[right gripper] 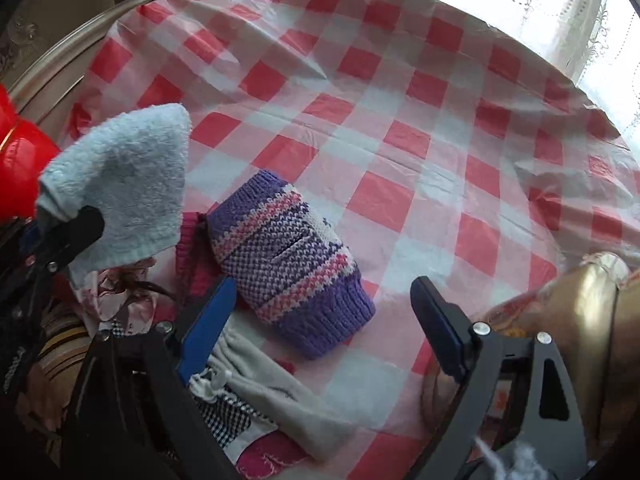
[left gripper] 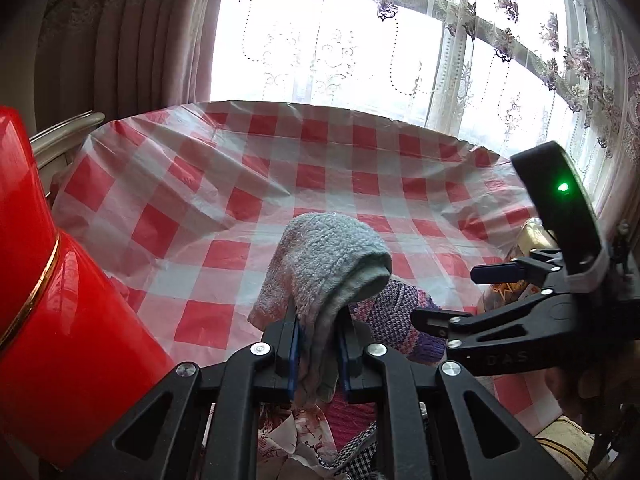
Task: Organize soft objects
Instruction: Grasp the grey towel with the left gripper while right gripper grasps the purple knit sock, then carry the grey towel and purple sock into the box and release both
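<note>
The left claw is clamping a light blue towel above the table; the right claw is gaping empty over the purple knit piece at its 11 o'clock, probably needing to straddle it

Towel: fluffy pale-blue terry, matt. Knitted piece: coarse purple-pink yarn, ribbed edge. Table cover: thin crinkled plastic, slight sheen. Red container, left of frame: glossy smooth plastic, gold band. Gripper arms: matt black plastic.
</note>
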The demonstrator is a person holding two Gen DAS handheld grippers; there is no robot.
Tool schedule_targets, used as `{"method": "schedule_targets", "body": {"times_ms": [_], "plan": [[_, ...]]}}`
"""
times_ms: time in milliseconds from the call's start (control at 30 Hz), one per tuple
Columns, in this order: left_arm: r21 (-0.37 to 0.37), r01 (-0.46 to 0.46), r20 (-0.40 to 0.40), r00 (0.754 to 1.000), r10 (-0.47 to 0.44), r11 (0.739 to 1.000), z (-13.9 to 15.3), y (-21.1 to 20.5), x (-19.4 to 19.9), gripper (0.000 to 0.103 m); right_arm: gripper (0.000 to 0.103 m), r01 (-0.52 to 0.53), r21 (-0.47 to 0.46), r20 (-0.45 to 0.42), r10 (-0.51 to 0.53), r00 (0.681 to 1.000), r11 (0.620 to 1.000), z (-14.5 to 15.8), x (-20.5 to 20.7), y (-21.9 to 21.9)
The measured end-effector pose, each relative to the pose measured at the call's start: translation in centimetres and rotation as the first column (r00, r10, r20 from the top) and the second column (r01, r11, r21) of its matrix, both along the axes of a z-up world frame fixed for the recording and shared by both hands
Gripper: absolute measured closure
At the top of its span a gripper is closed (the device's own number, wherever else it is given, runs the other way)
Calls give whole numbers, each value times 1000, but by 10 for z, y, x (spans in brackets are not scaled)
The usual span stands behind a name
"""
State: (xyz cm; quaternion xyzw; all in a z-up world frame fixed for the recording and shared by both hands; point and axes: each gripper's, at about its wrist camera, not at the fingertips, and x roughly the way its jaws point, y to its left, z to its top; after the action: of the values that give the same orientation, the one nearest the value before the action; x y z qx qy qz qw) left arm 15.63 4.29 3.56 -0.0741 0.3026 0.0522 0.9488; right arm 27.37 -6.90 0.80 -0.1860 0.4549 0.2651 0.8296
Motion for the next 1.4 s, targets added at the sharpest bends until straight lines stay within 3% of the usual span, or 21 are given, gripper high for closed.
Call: {"method": "schedule_targets", "body": {"times_ms": [200, 267, 400, 500, 833, 1033, 1233, 1400], "plan": [[-16, -19, 5, 1000, 19, 1000, -5, 7, 2, 87, 17, -26, -24, -13, 26, 1000, 999, -27, 13, 14], [-14, -17, 3, 1000, 18, 1000, -7, 7, 4, 87, 29, -36, -14, -53, 36, 998, 999, -36, 16, 16], [-10, -12, -1, 1000, 12, 1000, -10, 6, 6, 87, 64, -10, 54, -82, 14, 997, 998, -30, 12, 10], [-6, -16, 8, 1000, 16, 1000, -9, 6, 5, 87, 71, 7, 117, -79, 3, 997, 993, -12, 5, -2], [16, -11, 50, 999, 10, 1000, 0, 1, -2, 87, 72, 83, 229, -56, -72, 996, 970, 41, -32, -62], [38, 36, 88, 995, -39, 999, 17, -18, -13, 87, 72, 163, 300, -56, -153, 987, 940, 73, -68, -118], [61, 139, 108, 984, -145, 988, 30, -54, -34, 87, 72, 281, 347, -55, -279, 959, 895, 96, -109, -189], [112, 266, 114, 954, -278, 957, 42, -99, -50, 87, 72, 403, 375, -75, -406, 911, 835, 105, -143, -255]]}}
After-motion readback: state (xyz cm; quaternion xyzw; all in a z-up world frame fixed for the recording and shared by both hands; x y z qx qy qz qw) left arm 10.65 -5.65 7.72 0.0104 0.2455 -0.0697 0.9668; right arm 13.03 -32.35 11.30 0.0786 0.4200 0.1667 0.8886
